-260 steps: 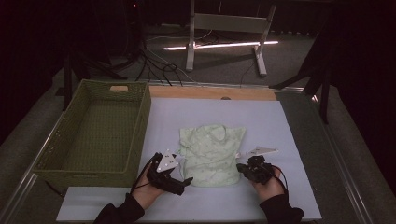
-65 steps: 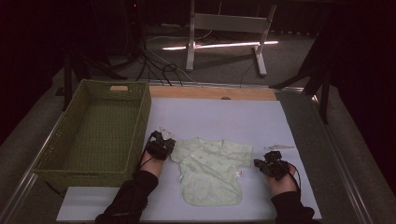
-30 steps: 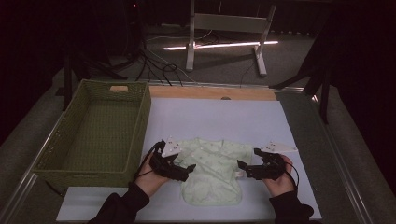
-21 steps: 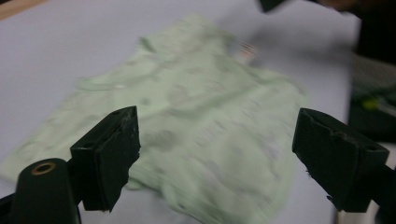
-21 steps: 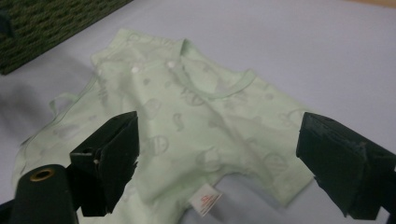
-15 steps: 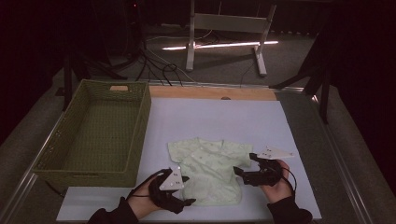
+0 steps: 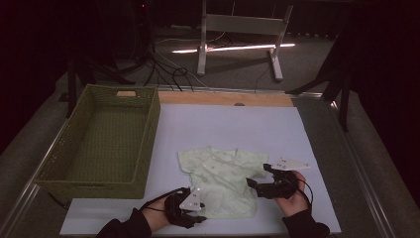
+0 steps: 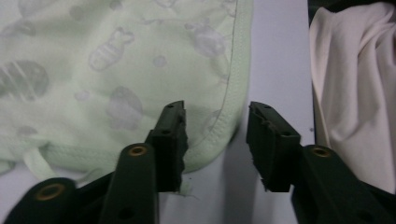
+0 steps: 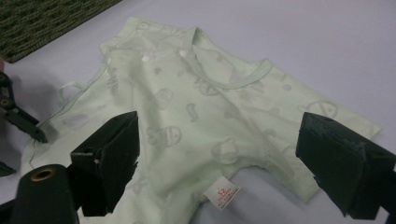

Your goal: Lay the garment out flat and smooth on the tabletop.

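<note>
A pale green baby shirt (image 7: 223, 173) with a faint print lies flat on the white sheet (image 7: 237, 124), neck toward the far side. My left gripper (image 7: 194, 212) is at the shirt's near left hem corner. In the left gripper view its jaws have just been closing, and the hem corner (image 8: 219, 140) lies between them with a gap still showing; left gripper (image 8: 215, 112) pads do not pinch it. My right gripper (image 7: 253, 186) is at the shirt's right sleeve with its jaws wide apart. In the right gripper view the shirt (image 9: 201, 107) spreads ahead of the right gripper (image 9: 219, 126), a white label (image 9: 222, 192) at the underarm.
A green woven basket (image 7: 148, 139) stands empty along the sheet's left side, its weave also in the right gripper view (image 9: 46, 18). A pale cloth (image 8: 355, 93) hangs past the sheet's near edge. Bare white sheet lies beyond the shirt. Metal stand legs and cables sit on the floor behind.
My left hand has come down from the shirt's left sleeve to its near left hem corner, and its jaws have narrowed. The right hand has stayed by the right sleeve.
</note>
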`<move>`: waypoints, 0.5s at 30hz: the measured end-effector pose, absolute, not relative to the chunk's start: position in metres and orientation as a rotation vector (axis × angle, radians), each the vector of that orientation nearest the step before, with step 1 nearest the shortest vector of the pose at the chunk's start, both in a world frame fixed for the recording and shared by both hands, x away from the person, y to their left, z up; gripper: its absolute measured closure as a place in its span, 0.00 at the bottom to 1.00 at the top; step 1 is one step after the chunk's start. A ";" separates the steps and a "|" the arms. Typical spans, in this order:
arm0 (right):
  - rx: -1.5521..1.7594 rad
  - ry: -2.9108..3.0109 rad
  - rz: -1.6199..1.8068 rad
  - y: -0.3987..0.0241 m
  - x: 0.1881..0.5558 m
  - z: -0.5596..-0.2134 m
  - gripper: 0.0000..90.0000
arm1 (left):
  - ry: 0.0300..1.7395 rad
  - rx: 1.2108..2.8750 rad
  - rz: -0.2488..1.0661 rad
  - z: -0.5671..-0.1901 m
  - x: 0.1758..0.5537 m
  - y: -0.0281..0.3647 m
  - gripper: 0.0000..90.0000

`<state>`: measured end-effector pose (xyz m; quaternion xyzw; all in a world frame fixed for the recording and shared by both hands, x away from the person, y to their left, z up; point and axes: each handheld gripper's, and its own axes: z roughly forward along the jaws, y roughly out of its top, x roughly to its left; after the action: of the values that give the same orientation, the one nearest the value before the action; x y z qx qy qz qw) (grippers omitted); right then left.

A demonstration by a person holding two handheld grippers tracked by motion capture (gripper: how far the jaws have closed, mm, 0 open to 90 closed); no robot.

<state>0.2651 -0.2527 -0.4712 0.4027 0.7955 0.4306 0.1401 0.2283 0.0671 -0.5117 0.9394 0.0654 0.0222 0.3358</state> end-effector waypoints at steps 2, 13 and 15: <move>1.161 2.295 1.246 -0.253 0.264 -0.471 0.15 | 0.150 2.449 0.068 -0.512 0.228 0.067 0.79; 1.168 2.282 1.250 -0.256 0.264 -0.469 0.15 | 0.113 2.487 0.018 -0.508 0.218 0.067 0.98; 1.170 2.285 1.254 -0.256 0.264 -0.470 0.15 | 0.121 2.483 0.017 -0.508 0.216 0.067 0.97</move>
<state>0.2643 -0.2557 -0.4697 0.4054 0.7918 0.4344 0.1417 0.2156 0.0670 -0.5079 0.9456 0.0463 0.0064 0.3220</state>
